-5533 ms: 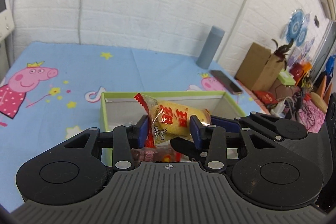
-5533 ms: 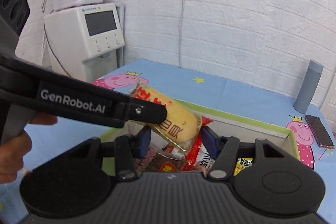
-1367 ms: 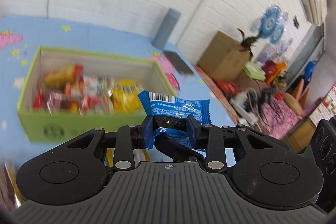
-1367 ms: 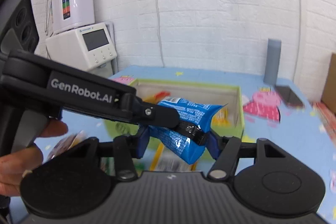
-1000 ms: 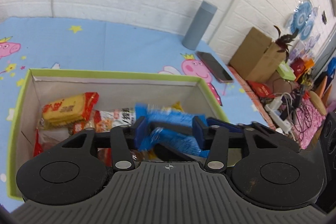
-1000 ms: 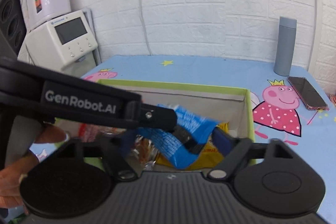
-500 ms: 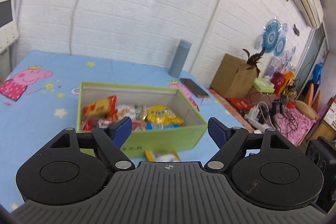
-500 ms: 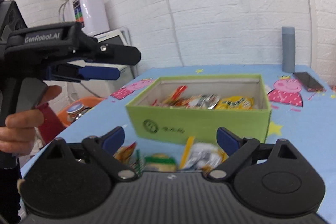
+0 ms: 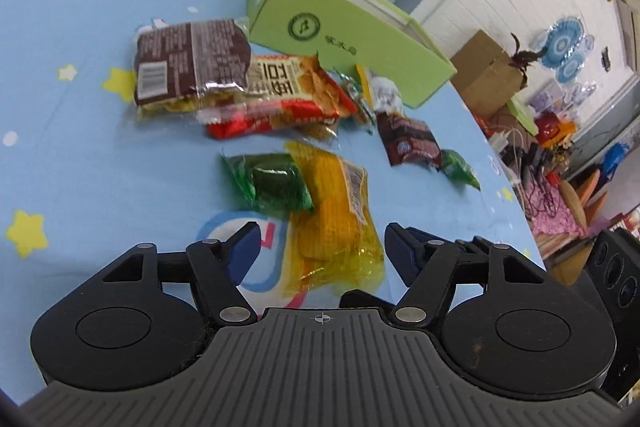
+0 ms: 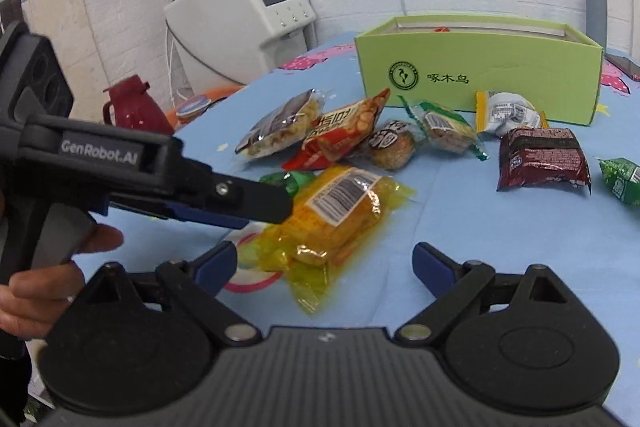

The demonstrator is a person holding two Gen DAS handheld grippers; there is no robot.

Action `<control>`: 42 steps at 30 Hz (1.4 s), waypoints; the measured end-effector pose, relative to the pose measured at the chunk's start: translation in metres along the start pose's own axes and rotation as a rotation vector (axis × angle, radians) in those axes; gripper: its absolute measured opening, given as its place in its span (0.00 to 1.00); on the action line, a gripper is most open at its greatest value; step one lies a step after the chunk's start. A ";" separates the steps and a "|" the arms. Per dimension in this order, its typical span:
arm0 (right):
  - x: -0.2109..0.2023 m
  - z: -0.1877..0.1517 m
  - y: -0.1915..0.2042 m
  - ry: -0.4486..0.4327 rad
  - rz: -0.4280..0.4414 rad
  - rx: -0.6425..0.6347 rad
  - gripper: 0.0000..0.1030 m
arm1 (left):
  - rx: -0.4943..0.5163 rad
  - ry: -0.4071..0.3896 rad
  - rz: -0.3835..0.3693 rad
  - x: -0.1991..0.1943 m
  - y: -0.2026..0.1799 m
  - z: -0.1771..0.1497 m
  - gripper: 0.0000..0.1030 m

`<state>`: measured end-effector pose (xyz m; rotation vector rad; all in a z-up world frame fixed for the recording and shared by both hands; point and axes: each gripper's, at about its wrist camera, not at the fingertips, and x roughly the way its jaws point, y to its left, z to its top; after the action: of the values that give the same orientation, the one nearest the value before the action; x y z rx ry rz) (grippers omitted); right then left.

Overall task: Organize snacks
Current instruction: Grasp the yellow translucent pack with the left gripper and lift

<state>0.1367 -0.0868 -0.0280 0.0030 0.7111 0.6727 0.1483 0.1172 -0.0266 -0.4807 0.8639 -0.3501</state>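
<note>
On the left of the right wrist view a hand grips the handle of the left gripper, whose black arm reaches in across the blue cartoon tablecloth. Its jaws have just been closing and stand at a middling gap, with the lower end of the yellow snack pack lying between the blue pads; the pads do not press on it. That yellow snack pack rests flat on the cloth, its barcode label up, overlapping a green wrapped snack just to its left.

Further back on the cloth lies a loose heap: a dark brown packet on the left, touching a red and orange packet beside it, then a small round brown snack, a green-edged packet and a white and yellow packet near the box. To the right sits a dark red packet, and past it another green packet at the edge.

Behind the heap stands the light green box, open at the top, with a round logo on its front wall.

The right gripper hovers low in front, its jaws spread wide and empty, with the yellow pack's crinkled end between its tips, untouched
</note>
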 end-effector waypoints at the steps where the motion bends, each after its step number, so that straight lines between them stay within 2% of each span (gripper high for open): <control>1: 0.002 0.000 0.003 0.013 0.004 -0.021 0.91 | 0.005 0.015 -0.009 0.005 0.000 0.000 0.42; 3: 0.007 -0.001 0.010 0.032 0.001 -0.062 0.91 | 0.002 0.054 -0.032 0.016 0.000 0.002 0.29; 4: 0.008 -0.001 0.012 0.038 0.003 -0.084 0.91 | 0.004 0.070 -0.051 0.020 -0.001 0.002 0.28; 8: -0.011 -0.006 0.001 0.033 -0.067 -0.088 0.91 | 0.044 0.100 -0.076 0.027 -0.017 -0.003 0.27; 9: -0.011 -0.006 0.001 0.033 -0.067 -0.088 0.91 | 0.056 0.110 -0.090 0.030 -0.024 -0.006 0.27; 13: -0.033 -0.015 -0.025 0.028 -0.155 -0.043 0.91 | 0.087 0.169 -0.160 0.053 -0.056 -0.019 0.27; 19: -0.058 -0.028 -0.057 0.019 -0.221 0.042 0.91 | 0.164 0.185 -0.167 0.078 -0.095 -0.017 0.29; 23: -0.062 -0.036 -0.058 0.014 -0.172 0.096 0.91 | 0.189 0.120 -0.100 0.078 -0.103 0.000 0.29; 27: -0.057 -0.039 -0.038 0.006 -0.030 0.089 0.91 | 0.210 0.048 -0.047 0.071 -0.100 0.021 0.29; 32: -0.028 -0.025 -0.020 0.008 0.044 0.038 0.91 | 0.212 -0.074 0.004 0.033 -0.082 0.039 0.40; 34: -0.029 -0.022 -0.018 0.010 0.021 0.016 0.91 | 0.212 -0.097 0.011 0.021 -0.076 0.038 0.44; 36: -0.046 -0.023 -0.022 -0.009 -0.003 0.020 0.91 | 0.211 -0.082 -0.019 0.018 -0.072 0.034 0.45; 39: -0.076 -0.026 -0.044 -0.050 -0.116 0.075 0.91 | 0.192 -0.017 -0.093 0.032 -0.071 0.028 0.47; 42: -0.084 -0.024 -0.071 -0.078 -0.227 0.160 0.91 | 0.178 0.059 -0.096 0.058 -0.074 0.025 0.47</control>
<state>0.1159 -0.1962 -0.0121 0.0938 0.6767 0.3959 0.1956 0.0340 -0.0105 -0.3481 0.8597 -0.5267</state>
